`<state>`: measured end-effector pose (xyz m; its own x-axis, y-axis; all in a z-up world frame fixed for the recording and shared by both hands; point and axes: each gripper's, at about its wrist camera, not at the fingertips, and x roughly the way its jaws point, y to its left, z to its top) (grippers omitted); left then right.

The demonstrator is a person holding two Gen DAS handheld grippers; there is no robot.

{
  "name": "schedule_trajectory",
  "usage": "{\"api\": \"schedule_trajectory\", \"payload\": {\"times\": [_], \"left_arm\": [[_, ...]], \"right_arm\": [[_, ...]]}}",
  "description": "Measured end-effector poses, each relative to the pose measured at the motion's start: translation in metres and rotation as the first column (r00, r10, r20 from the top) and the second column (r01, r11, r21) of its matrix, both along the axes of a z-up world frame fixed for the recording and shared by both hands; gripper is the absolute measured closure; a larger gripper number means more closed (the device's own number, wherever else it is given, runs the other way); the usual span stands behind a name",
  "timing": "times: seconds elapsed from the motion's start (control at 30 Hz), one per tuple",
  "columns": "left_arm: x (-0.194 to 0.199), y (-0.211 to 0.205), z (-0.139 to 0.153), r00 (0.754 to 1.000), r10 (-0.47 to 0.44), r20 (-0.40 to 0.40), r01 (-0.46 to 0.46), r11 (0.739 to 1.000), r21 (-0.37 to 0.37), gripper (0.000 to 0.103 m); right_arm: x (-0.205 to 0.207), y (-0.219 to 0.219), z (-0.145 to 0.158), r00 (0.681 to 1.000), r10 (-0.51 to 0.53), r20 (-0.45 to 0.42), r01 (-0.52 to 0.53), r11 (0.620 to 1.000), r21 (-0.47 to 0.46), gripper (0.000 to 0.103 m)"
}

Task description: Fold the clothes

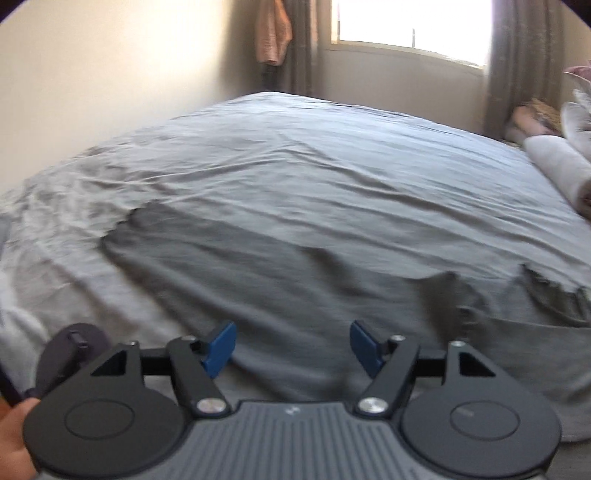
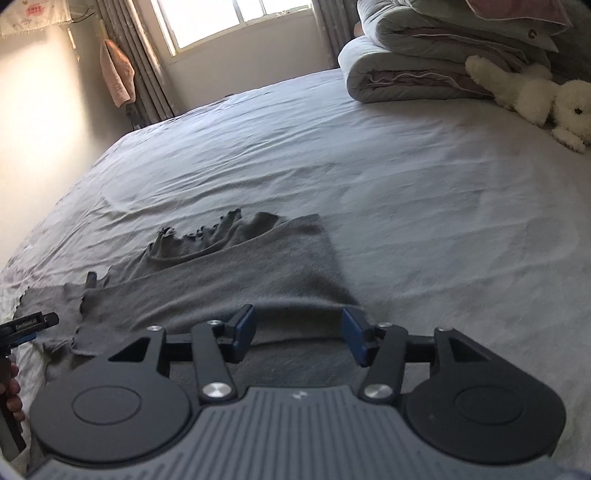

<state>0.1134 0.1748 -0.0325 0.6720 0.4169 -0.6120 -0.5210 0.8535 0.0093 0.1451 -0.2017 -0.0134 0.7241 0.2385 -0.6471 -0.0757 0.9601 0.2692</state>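
grey garment (image 2: 236,280) near edge hidden behind right tongs (image 2: 299,334).

Both wrist views sit low and near over the bed (image 1: 295,155), facing the window (image 2: 236,22); both share the grey garment (image 2: 258,266).

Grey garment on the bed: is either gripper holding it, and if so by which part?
Neither. The left gripper and right gripper are both open above the grey garment, gripping nothing.
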Motion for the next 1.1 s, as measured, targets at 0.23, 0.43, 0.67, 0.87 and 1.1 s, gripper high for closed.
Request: {"api": "schedule_trajectory", "payload": {"times": [0.23, 0.43, 0.67, 0.87, 1.1], "left_arm": [[0.003, 0.017, -0.01, 0.992, 0.119, 0.03, -0.12, 0.992, 0.031, 0.024], [0.015, 0.033, -0.01, 0.976, 0.215, 0.031, -0.215, 0.976, 0.005, 0.024], [0.036, 0.065, -0.012, 0.927, 0.366, 0.081, -0.358, 0.928, -0.103, 0.03], [0.047, 0.073, -0.012, 0.868, 0.484, 0.108, -0.471, 0.873, -0.122, 0.071], [0.034, 0.053, 0.013, 0.878, 0.408, 0.249, -0.364, 0.908, -0.206, 0.098]], "right_arm": [[-0.008, 0.019, 0.0, 1.0, 0.018, -0.021, -0.018, 1.0, -0.001, 0.044], [-0.01, 0.042, -0.001, 0.997, 0.07, -0.02, -0.071, 0.997, -0.04, 0.043], [-0.009, 0.044, -0.002, 0.996, 0.082, -0.023, -0.083, 0.996, -0.037, 0.043], [-0.007, 0.038, 0.001, 0.997, 0.074, -0.022, -0.074, 0.997, -0.017, 0.043], [-0.004, 0.03, 0.005, 0.998, 0.06, -0.021, -0.06, 0.998, 0.013, 0.043]]}}
